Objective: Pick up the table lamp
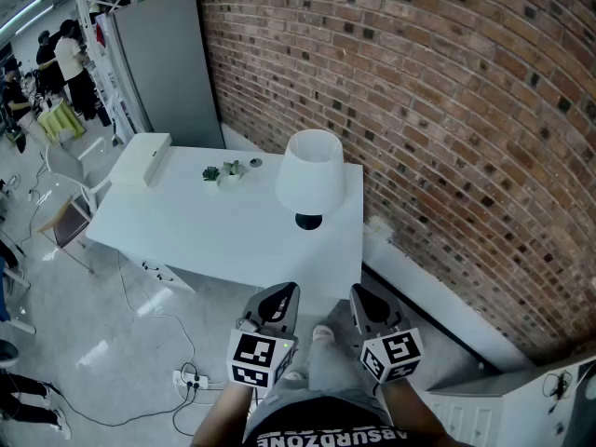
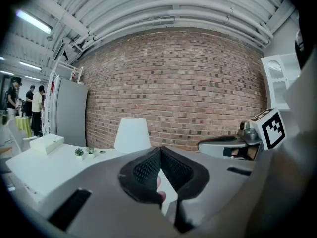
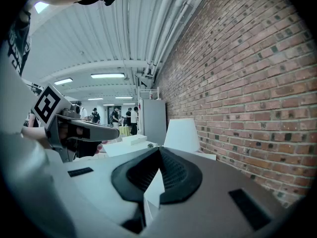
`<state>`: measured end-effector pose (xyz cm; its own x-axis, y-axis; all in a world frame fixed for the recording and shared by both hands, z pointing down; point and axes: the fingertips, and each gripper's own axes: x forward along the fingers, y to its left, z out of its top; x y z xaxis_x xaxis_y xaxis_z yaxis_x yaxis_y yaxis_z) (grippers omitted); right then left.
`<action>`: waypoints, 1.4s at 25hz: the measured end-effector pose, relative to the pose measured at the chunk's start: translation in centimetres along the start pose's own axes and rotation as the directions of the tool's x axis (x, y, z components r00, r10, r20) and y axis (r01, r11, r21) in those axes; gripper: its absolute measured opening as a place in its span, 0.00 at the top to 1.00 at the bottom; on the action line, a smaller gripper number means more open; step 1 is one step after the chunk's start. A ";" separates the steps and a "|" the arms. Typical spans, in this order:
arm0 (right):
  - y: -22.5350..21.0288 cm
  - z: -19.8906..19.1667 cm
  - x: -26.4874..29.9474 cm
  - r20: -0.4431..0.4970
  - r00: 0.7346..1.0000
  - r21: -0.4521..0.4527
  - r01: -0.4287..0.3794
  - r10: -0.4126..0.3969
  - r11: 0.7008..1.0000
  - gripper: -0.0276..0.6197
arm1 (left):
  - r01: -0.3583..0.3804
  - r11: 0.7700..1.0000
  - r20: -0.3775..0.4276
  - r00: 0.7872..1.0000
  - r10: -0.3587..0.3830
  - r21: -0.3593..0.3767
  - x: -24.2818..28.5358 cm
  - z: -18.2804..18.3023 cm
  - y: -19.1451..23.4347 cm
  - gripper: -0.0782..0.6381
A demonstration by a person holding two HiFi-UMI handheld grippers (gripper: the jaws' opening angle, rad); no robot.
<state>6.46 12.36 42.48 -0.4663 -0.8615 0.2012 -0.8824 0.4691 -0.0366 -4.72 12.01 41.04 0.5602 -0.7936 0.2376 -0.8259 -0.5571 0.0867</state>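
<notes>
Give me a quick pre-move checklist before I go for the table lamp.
1. Table lamp upright on the table: ok.
2. Left gripper and right gripper empty: ok.
3. Jaws open for a grasp: not ok, both shut.
4. Grippers at the lamp: not ok, both held back near the body, well apart from it.
5. Approach free: ok, small plants and white box sit off to the lamp's left.
6. Lamp cord routing: cannot tell.

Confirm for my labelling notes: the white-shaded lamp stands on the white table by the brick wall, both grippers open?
No: the left gripper and right gripper are shut, as each gripper view shows. The lamp does stand on the table by the brick wall.
</notes>
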 end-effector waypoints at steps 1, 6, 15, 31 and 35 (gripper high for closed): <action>-0.1 -0.1 0.4 -0.002 1.000 0.001 -0.006 0.006 1.000 0.96 | 0.000 1.000 0.004 1.000 0.000 -0.003 0.3 0.0 0.2 0.88; -0.7 -0.5 1.8 -0.004 0.999 0.054 -0.032 0.032 0.998 0.96 | -0.014 0.999 0.011 1.000 0.015 -0.042 1.4 -0.1 1.7 0.88; -3.0 -0.3 5.0 -0.001 0.999 0.102 -0.048 0.049 0.994 0.96 | -0.013 0.996 -0.020 1.000 0.012 -0.084 4.5 0.0 4.0 0.88; -6.9 1.4 10.8 0.065 0.979 0.275 -0.203 0.192 0.940 0.67 | 0.061 0.986 0.006 0.998 -0.061 -0.153 10.0 1.0 8.7 0.57; -8.3 0.6 12.0 0.056 0.978 0.343 -0.210 0.203 0.916 0.65 | 0.066 0.984 -0.032 0.997 -0.072 -0.165 11.5 0.4 10.1 0.55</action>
<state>8.20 -1.99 44.56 -0.6383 -0.7579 0.1347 -0.7318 0.5432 -0.4116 -6.62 -2.87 44.31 0.6161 -0.7431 0.2613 -0.7863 -0.5600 0.2611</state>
